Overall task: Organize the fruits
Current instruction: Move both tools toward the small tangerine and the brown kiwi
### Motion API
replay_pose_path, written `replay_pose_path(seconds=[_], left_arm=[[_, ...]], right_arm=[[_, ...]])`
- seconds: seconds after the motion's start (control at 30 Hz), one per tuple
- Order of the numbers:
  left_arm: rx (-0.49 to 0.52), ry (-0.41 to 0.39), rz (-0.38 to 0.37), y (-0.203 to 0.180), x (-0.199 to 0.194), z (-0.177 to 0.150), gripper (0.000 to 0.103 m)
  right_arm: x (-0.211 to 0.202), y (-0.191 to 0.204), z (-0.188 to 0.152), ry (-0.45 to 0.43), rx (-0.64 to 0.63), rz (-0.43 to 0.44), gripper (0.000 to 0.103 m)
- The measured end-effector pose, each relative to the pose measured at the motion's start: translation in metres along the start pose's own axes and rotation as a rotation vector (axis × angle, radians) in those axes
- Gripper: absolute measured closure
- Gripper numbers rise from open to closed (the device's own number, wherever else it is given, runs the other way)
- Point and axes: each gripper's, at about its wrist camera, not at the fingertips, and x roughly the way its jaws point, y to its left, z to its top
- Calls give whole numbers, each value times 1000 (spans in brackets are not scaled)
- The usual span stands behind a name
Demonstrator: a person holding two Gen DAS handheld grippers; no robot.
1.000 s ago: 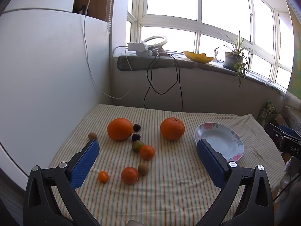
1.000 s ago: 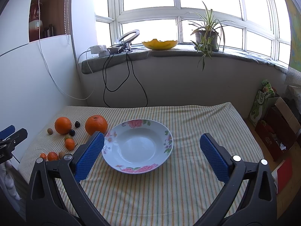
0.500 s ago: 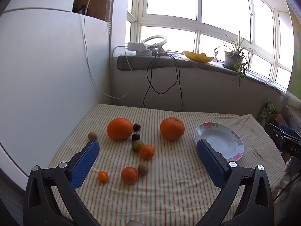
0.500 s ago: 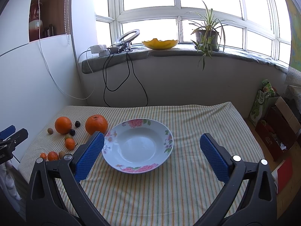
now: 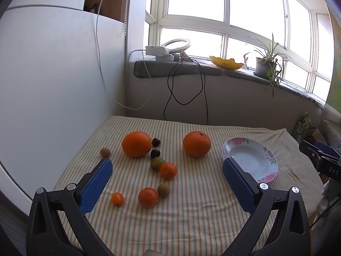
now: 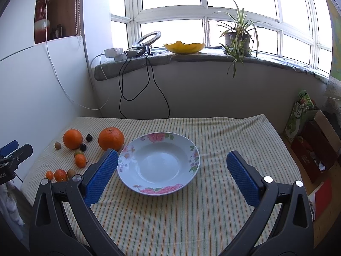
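Observation:
Fruit lies scattered on the striped cloth: two large oranges (image 5: 136, 143) (image 5: 196, 143), two mandarins (image 5: 168, 170) (image 5: 148, 197), a tiny orange fruit (image 5: 117, 198), two kiwis (image 5: 105, 152) (image 5: 163, 190), a green fruit (image 5: 157, 163) and two dark plums (image 5: 156, 142). A white floral plate (image 6: 158, 163) stands empty to their right. My left gripper (image 5: 167, 167) hovers open above the fruit, holding nothing. Over the plate my right gripper (image 6: 171, 160) is open and empty as well. From the right wrist view the big orange (image 6: 111, 138) sits just left of the plate.
A white wall panel (image 5: 53, 85) borders the table's left side. Cables (image 5: 185, 89) hang from the windowsill, which carries a yellow bowl (image 6: 184, 47) and a potted plant (image 6: 237, 37). Boxes and a bag (image 6: 309, 132) stand on the floor to the right.

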Motion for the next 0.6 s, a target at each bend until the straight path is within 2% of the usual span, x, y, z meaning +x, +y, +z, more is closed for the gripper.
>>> replay_pose_path(seconds=[0.27,0.6], left_arm=[[-7,11,11,8,3,-6,1],[-30,66,82,45,4,-32,1]], right_arm=[[7,3,-2,12,-11,36,0],[19,20,-5,20,-64,99,0]])
